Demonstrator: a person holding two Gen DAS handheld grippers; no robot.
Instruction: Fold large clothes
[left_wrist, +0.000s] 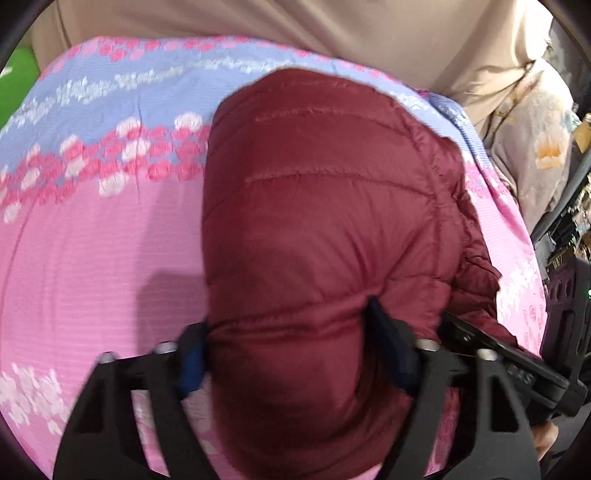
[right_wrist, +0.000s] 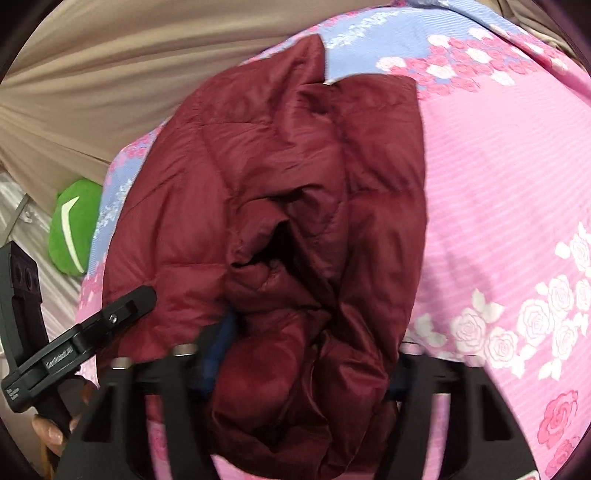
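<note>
one jacket (left_wrist: 325, 206), one bedsheet (left_wrist: 92, 240), two grippers

A pink and lilac floral bedsheet (left_wrist: 92, 229) fills the view; beige curtain (left_wrist: 295, 22) at twelve o'clock, green cushion (right_wrist: 74, 229) at nine.

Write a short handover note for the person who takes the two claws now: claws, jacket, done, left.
Left claw: shut on the near edge of the maroon puffer jacket.
Right claw: shut on a bunched part of the same jacket.
Jacket: on the pink floral bedsheet, partly folded, one side crumpled.
Done: both grips.
Left: probably carry the near edge over, flatten, finish the fold.
</note>
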